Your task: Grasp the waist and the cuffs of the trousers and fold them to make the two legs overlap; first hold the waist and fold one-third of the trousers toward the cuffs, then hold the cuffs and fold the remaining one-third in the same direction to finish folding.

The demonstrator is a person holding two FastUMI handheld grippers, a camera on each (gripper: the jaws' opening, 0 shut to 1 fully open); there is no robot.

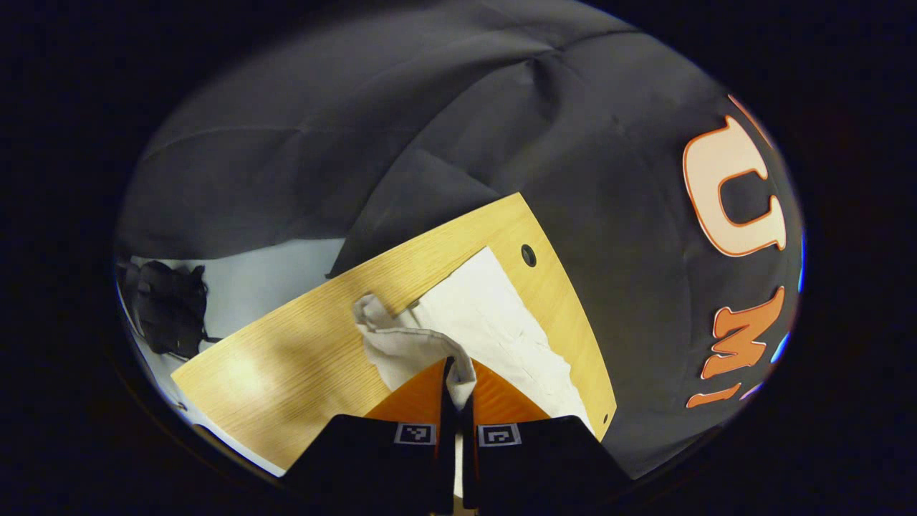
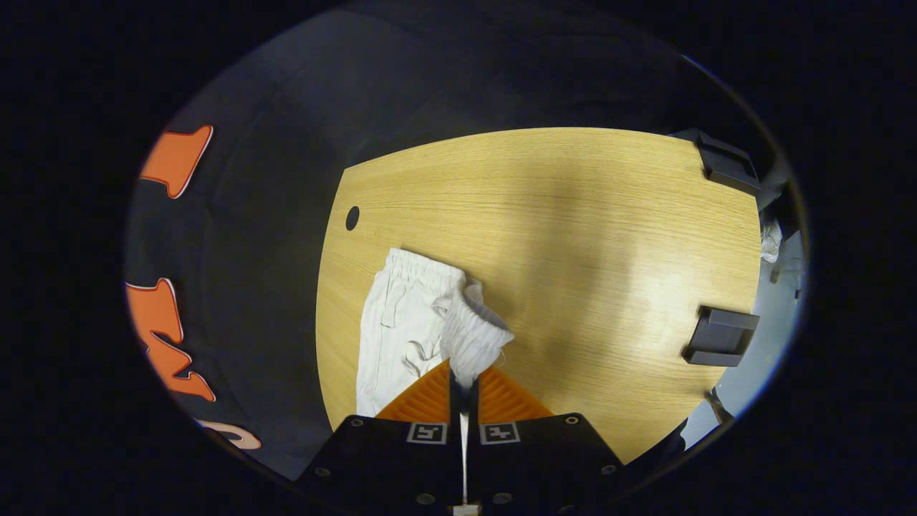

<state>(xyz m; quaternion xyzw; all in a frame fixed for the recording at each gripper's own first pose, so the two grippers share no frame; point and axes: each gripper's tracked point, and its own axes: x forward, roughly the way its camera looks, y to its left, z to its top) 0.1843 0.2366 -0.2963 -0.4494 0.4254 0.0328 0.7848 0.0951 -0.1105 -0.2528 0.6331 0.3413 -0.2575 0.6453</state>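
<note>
White trousers (image 1: 494, 315) lie on the wooden table (image 1: 286, 358). In the left gripper view my left gripper (image 1: 458, 383) is shut on a lifted cuff end of the fabric, which bunches up and trails to the left above the table. In the right gripper view my right gripper (image 2: 462, 380) is shut on the ribbed elastic waist, raised off the trousers (image 2: 401, 322) that lie flat below it near the table's left edge. The waistband's other half rests flat on the table (image 2: 573, 236).
A cable hole (image 2: 352, 218) sits in the table near the trousers' waist. Two dark blocks (image 2: 720, 335) stand at the table's right edge and corner. A dark bundle (image 1: 168, 304) lies on the pale floor beyond the table.
</note>
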